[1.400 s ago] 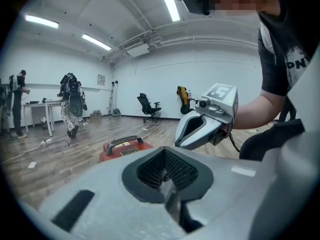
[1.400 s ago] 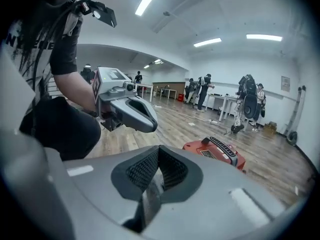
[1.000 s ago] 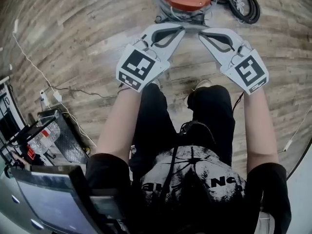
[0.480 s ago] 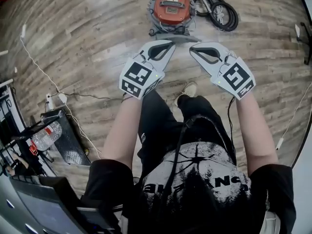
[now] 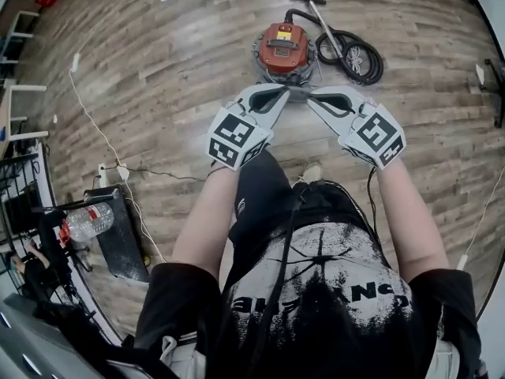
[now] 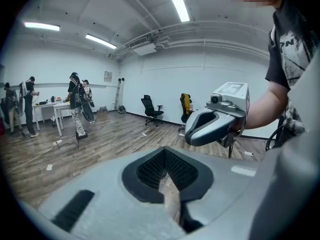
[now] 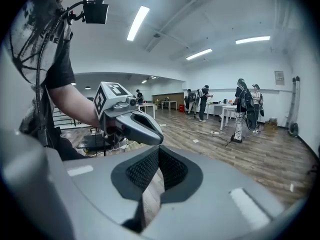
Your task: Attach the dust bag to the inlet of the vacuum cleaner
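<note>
Left gripper [image 5: 286, 94] and right gripper [image 5: 313, 95] clenched on nothing, tips almost meeting, with red vacuum cleaner [image 5: 283, 49] on floor [image 5: 158, 69] just beyond them, apart.

The vacuum [image 5: 283, 47] is orange-red, its hose [image 5: 374, 65] black. The floor [image 5: 158, 69] shows grey-brown wood grain. The left gripper [image 5: 286, 94] and right gripper [image 5: 312, 95] are pale grey with black-and-white square markers.

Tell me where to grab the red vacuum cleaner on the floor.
Likely the dark handle on top of the vacuum cleaner, from straight above: it stands upright, handle facing up, with the black hose coiled beside it.
</note>
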`<control>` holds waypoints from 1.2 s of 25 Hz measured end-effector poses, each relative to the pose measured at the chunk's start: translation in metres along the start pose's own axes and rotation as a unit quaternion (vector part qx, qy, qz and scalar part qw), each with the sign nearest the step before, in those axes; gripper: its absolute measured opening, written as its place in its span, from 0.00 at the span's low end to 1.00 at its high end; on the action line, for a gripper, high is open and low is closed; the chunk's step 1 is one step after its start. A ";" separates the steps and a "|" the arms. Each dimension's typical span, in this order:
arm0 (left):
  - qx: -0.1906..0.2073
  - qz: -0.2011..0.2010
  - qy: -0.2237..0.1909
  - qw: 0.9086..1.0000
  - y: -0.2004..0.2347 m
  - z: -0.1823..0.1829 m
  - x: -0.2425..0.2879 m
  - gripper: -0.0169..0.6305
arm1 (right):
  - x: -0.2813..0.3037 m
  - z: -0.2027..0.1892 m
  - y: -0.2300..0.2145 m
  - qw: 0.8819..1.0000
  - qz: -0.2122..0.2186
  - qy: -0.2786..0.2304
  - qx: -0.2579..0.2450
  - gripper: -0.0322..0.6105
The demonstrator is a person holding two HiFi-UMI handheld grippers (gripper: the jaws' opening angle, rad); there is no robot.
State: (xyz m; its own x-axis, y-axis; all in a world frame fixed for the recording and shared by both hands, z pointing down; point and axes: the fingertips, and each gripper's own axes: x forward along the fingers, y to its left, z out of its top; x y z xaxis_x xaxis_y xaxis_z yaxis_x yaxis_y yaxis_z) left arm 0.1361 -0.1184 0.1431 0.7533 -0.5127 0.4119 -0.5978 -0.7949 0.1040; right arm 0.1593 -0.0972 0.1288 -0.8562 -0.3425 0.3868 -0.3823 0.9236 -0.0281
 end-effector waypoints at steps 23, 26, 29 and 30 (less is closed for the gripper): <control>0.062 -0.072 -0.008 0.995 0.027 0.055 -0.028 0.03 | 0.030 0.066 -0.032 0.993 -0.117 -0.023 0.017 0.06; 0.064 -0.079 -0.007 0.995 0.050 0.052 -0.043 0.03 | 0.053 0.078 -0.032 0.991 -0.130 -0.016 0.022 0.06; 0.064 -0.084 -0.006 0.994 0.074 0.048 -0.060 0.03 | 0.076 0.091 -0.032 0.990 -0.141 -0.008 0.022 0.06; 0.065 -0.085 -0.005 0.994 0.082 0.047 -0.066 0.03 | 0.083 0.095 -0.032 0.989 -0.144 -0.008 0.023 0.06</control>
State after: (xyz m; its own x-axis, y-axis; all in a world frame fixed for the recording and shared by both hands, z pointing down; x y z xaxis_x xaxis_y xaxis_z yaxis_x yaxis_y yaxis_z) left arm 0.0503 -0.1650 0.0824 0.8439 -0.3703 0.3883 -0.4219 -0.9050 0.0538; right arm 0.0670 -0.1713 0.0746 -0.7142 -0.5938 0.3704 -0.6267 0.7783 0.0393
